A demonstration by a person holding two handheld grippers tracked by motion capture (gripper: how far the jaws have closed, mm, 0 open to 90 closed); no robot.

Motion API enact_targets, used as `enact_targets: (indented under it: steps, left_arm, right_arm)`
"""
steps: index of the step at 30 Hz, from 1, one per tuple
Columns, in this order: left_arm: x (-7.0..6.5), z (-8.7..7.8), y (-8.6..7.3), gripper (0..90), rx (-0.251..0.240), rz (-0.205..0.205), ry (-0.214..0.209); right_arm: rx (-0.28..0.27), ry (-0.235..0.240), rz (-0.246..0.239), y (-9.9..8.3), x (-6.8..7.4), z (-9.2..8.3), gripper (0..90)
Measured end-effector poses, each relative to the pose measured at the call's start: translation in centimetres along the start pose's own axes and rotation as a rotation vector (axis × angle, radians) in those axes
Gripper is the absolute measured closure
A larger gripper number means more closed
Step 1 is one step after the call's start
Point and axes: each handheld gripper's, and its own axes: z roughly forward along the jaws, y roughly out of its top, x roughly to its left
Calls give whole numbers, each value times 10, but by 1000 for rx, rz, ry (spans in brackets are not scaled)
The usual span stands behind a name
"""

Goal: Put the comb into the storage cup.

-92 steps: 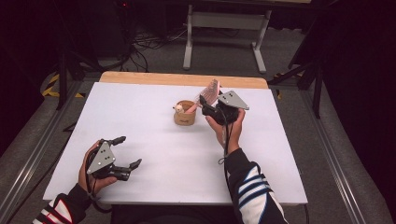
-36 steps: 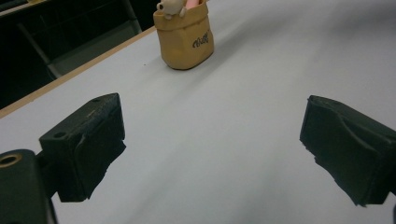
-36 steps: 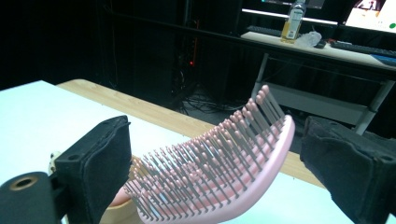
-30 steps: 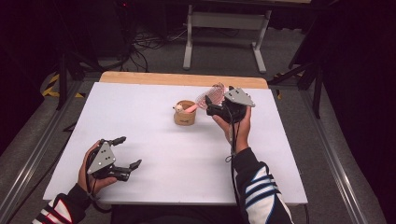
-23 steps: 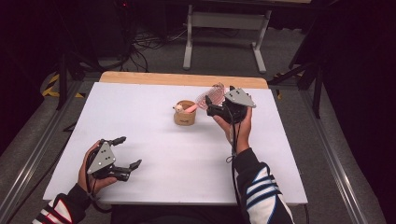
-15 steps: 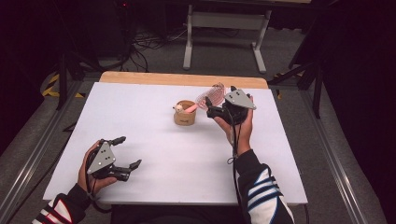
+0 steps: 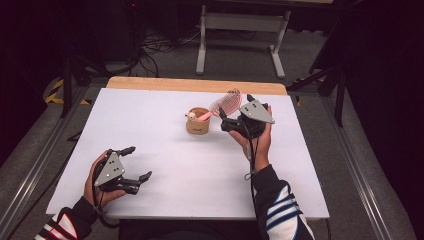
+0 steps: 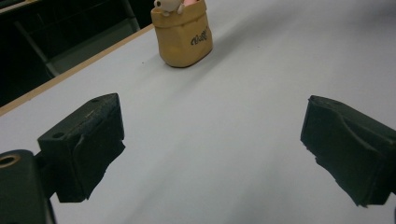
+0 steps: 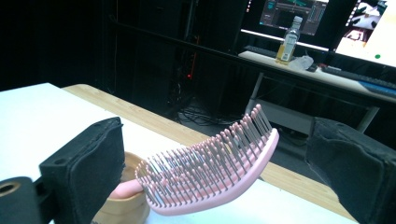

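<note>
Near the front-left corner of the white table (image 7: 165, 180): left gripper (image 7: 134, 164), held in a hand, jaws spread wide, nothing between them, pointing toward the table's middle.

Farther back, just right of centre toward the far edge: small tan holder (image 7: 198, 121), upright, shaped like a sack. Dark cursive writing on its side in the left gripper view (image 8: 201, 36), too small to read. Small pale figure at its rim.

Standing in the holder: pink hairbrush (image 7: 224, 104), handle down inside, long axis tilted, head leaning up and away toward the far-right corner, bristles facing up and toward the near side.

Just right of the holder: right gripper (image 7: 223, 119), jaws just opened wide, set either side of the brush head (image 9: 210, 172) without pressing on it.
</note>
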Motion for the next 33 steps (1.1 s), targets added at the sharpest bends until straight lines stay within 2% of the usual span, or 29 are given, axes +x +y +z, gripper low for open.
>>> enact_targets:
  steps: [4, 12, 16, 18, 33]
  left_arm:
    - [0, 1, -1, 72, 5, -5, -2]
    - [-1, 2, 0, 72, 3, 4, -5]
    - [-2, 1, 1, 72, 4, 6, -8]
    - [-1, 2, 1, 72, 1, 4, -6]
    - [-2, 1, 2, 72, 4, 7, -9]
  right_arm:
    - [-13, 14, 16, -3, 0, -5, 58]
    - [-22, 28, 19, -5, -4, -14, 58]
    - [-23, 30, 5, -5, -5, -18, 58]
    - [-31, 44, 15, -4, -8, -23, 58]
    - [-55, 91, -27, 0, -6, -44, 58]
